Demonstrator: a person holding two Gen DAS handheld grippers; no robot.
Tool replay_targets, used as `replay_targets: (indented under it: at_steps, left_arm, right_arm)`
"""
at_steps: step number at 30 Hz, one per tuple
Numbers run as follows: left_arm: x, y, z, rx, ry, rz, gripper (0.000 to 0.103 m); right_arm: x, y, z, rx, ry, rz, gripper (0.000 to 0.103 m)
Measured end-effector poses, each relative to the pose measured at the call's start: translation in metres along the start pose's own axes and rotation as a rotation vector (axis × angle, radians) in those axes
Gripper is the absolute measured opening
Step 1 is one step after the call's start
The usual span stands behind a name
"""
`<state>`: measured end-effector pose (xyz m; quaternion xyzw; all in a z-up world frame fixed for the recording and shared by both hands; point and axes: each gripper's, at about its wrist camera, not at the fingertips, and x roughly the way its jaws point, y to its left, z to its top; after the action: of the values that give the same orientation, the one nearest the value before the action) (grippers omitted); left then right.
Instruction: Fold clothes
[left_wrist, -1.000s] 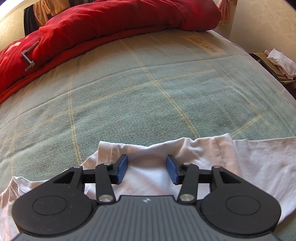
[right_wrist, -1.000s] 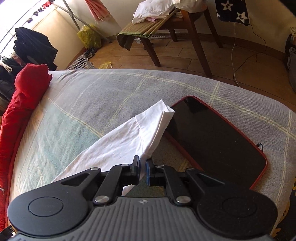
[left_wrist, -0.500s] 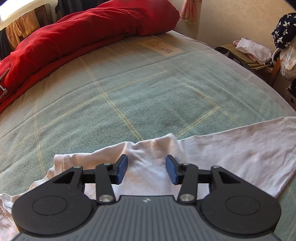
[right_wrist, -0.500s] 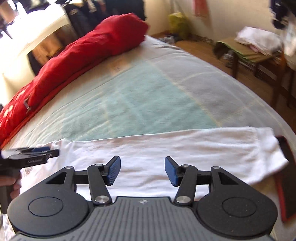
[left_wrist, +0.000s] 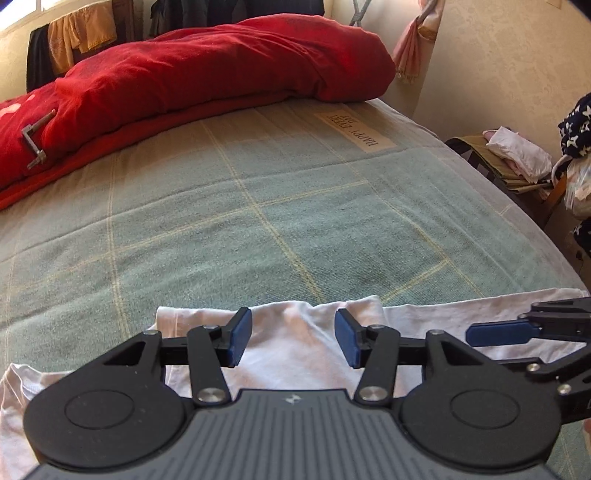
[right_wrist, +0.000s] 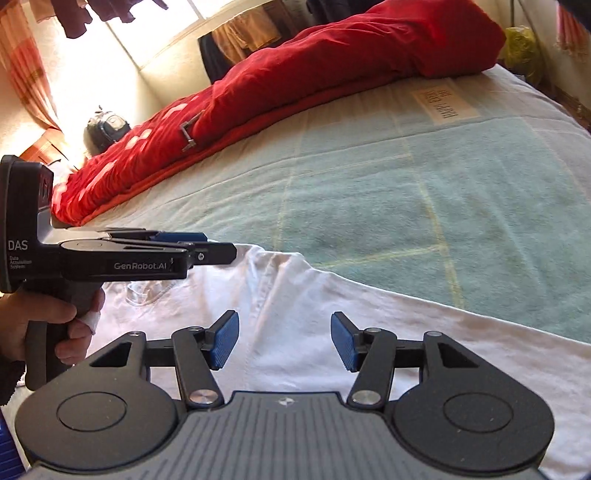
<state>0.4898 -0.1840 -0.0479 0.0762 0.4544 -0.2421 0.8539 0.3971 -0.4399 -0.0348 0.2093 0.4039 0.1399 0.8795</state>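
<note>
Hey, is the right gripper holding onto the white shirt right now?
No, the right gripper has its fingers spread apart above the white shirt, with no cloth between them.

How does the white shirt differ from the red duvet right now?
The white shirt lies thin and flat at the near edge, under both open tools; the red duvet is bunched thick along the far side. A metal crank lies against the duvet; nothing rests on the shirt. Both lie on the green blanket.
</note>
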Motion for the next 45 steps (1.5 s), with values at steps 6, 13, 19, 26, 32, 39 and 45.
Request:
replay_targets:
  at_steps: [6, 13, 19, 26, 32, 39, 45]
  left_arm:
    - [0.013, 0.025, -0.008, -0.083, 0.040, 0.089, 0.050]
    - [0.002, 0.030, -0.003, -0.106, 0.048, 0.100, 0.046]
    - [-0.004, -0.006, 0.002, -0.043, 0.006, -0.139, 0.046]
    - [0.033, -0.033, 0.000, 0.087, 0.017, 0.032, 0.054]
    - [0.016, -0.041, 0.009, 0.066, 0.020, 0.001, 0.047]
    - [0.011, -0.086, 0.009, 0.118, 0.048, -0.242, 0.049]
    - [0.046, -0.104, 0.009, 0.125, 0.099, -0.224, 0.051]
  right_arm:
    - [0.043, -0.022, 0.005, 0.059, 0.039, -0.019, 0.052]
    - [0.001, -0.054, 0.006, 0.147, 0.014, -0.121, 0.057]
    - [-0.024, -0.040, -0.007, 0.088, 0.003, -0.123, 0.068]
    - [-0.030, -0.062, -0.022, 0.077, 0.015, -0.275, 0.068]
    - [-0.070, -0.089, -0.030, 0.151, -0.020, -0.344, 0.068]
    - [-0.085, -0.105, -0.042, 0.171, -0.026, -0.403, 0.073]
    - [-0.107, -0.119, -0.058, 0.239, -0.061, -0.460, 0.073]
